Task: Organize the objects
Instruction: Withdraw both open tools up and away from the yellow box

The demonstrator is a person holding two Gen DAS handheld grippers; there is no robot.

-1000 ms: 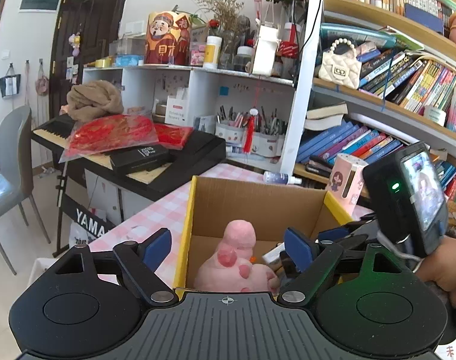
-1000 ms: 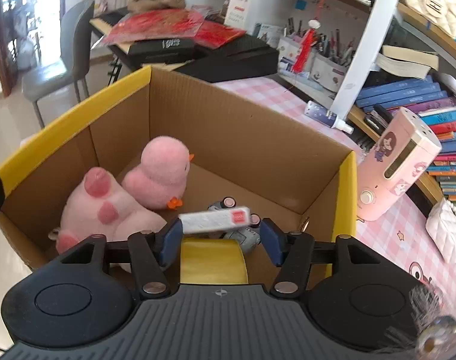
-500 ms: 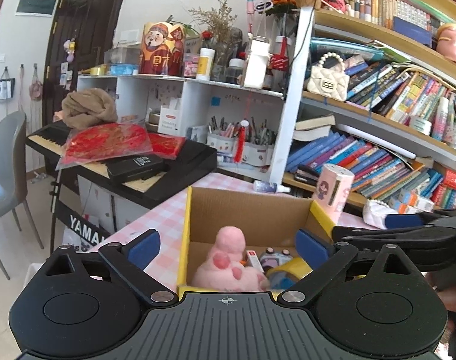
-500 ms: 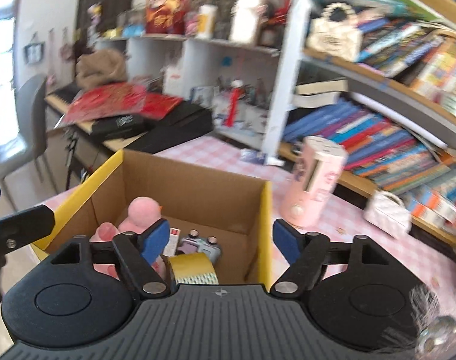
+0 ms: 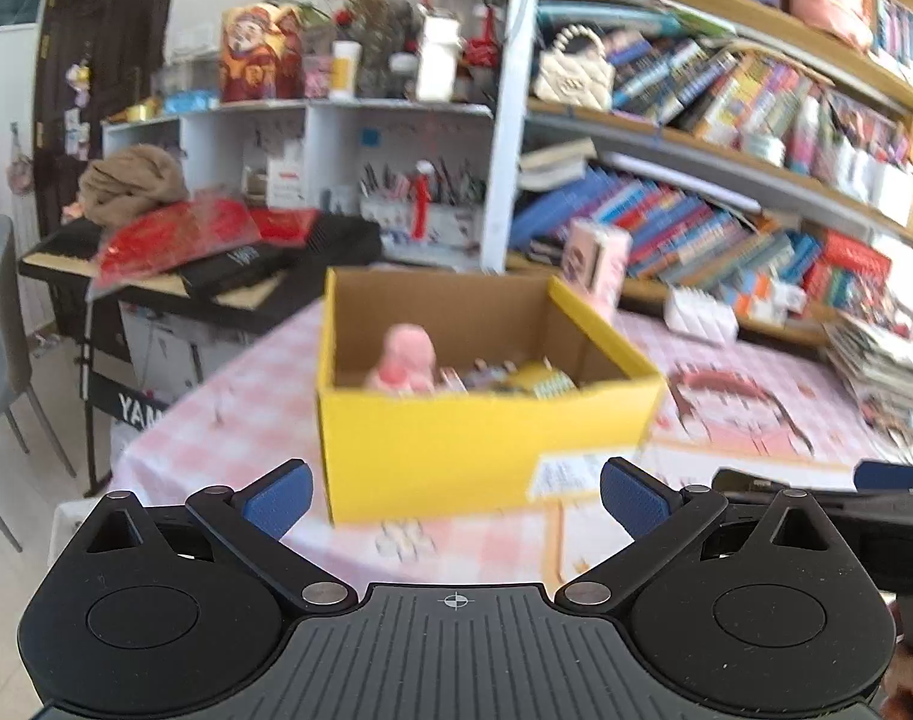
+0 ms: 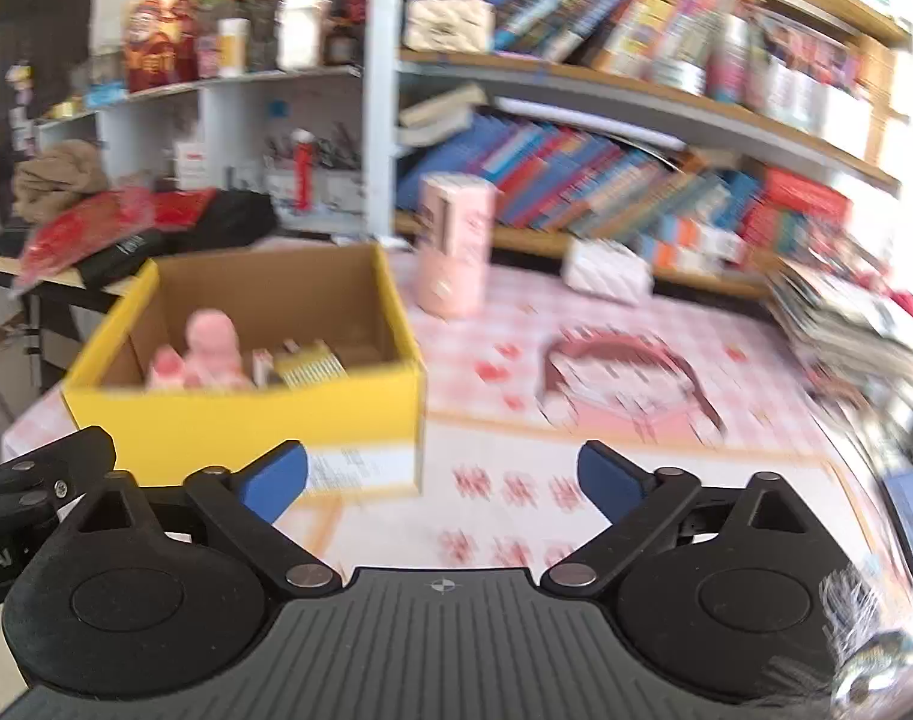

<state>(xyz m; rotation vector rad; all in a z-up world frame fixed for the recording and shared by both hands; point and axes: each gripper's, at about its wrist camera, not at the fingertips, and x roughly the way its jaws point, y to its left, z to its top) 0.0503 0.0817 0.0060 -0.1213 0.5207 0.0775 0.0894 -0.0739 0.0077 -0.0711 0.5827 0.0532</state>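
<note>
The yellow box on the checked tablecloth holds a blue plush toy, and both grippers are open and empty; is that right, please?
Not quite: the plush toy in the yellow box is pink, as the right wrist view shows. The left gripper and right gripper are indeed open and empty.

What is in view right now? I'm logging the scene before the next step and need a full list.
box: one, yellow outside, brown inside, on the table.
plush toy: one, pink, inside the box, left part.
small items: several, mixed colours, in the box beside the toy; too blurred to name.
tablecloth: one, pink checked, under the box.
pink carton: one, upright on the table behind the box.
white purse: one, on the table near the shelf.
books: many, mixed colours, on the shelves.
keyboard: one, black, left of the table, red bags on top.
chair: one, grey, far left.
left claw: one, black with blue pads, open.
right claw: one, same, open.
</note>
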